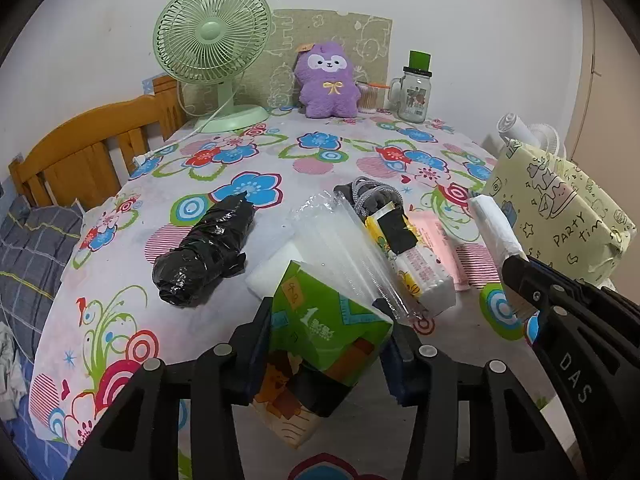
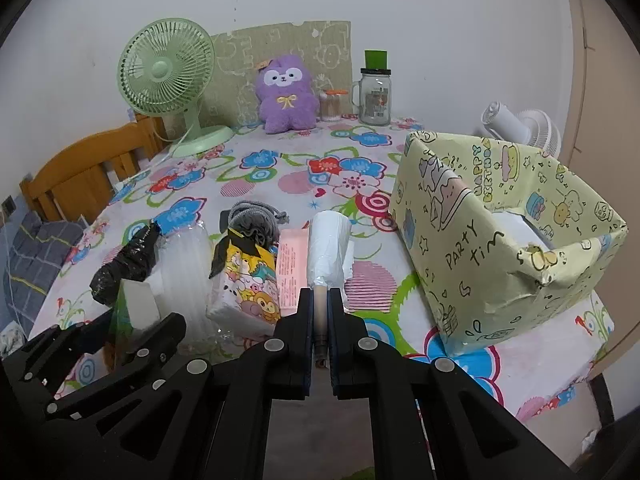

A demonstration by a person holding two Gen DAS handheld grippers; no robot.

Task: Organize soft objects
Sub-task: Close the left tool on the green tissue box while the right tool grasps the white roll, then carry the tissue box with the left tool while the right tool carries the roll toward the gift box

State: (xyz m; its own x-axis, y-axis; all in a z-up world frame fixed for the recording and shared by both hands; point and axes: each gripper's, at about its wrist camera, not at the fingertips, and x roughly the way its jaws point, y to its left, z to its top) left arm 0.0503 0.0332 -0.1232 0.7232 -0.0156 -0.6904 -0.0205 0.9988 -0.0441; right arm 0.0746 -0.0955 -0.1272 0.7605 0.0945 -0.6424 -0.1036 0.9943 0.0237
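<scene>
At 6 o'clock on the floral-clothed desk, left claw clamps green tissue pack; right claw, shut, pinches white plastic-wrapped roll, which may slip.

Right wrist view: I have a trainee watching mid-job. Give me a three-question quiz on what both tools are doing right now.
1. True or false: the right tool is shut on the white roll.
2. What sits between the left tool's fingers? A) black plastic bundle B) green tissue pack C) purple plush
3. On which side of the white roll, in the right wrist view, stands the party-print box?

Key: 1 true, it is clamped by its end; 2 B; 3 to the right of it, open at the top.
</scene>
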